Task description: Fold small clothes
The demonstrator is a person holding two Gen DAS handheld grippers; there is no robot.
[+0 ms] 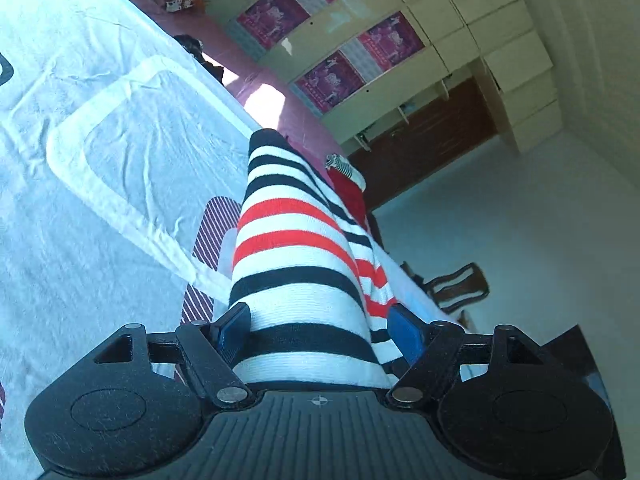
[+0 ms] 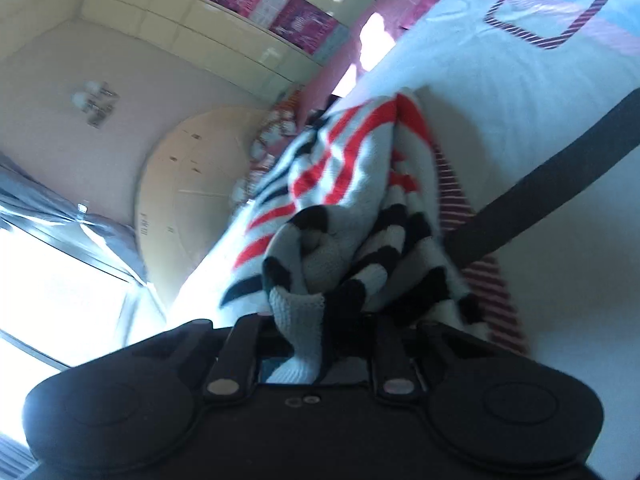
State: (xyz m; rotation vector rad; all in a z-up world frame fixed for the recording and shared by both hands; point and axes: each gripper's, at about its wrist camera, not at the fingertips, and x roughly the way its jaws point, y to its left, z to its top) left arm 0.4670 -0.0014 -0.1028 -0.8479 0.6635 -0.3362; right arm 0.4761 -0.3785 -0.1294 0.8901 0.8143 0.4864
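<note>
Between the left hand-held gripper's wide-spread fingers runs the striped garment, unpinched.

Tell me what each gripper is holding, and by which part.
Right gripper: shut on a bunched edge of the striped knit garment. Left gripper: jaws wide, the garment lies between them, not visibly pinched.

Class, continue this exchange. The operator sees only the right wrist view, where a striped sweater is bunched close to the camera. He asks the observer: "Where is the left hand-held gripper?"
Observer: The left hand-held gripper has its jaws wide, with the sweater lying between them.
Operator: Does anything lie beyond the sweater on that side?
Observer: Yes, a dark chair stands past it, off to the right.
</note>
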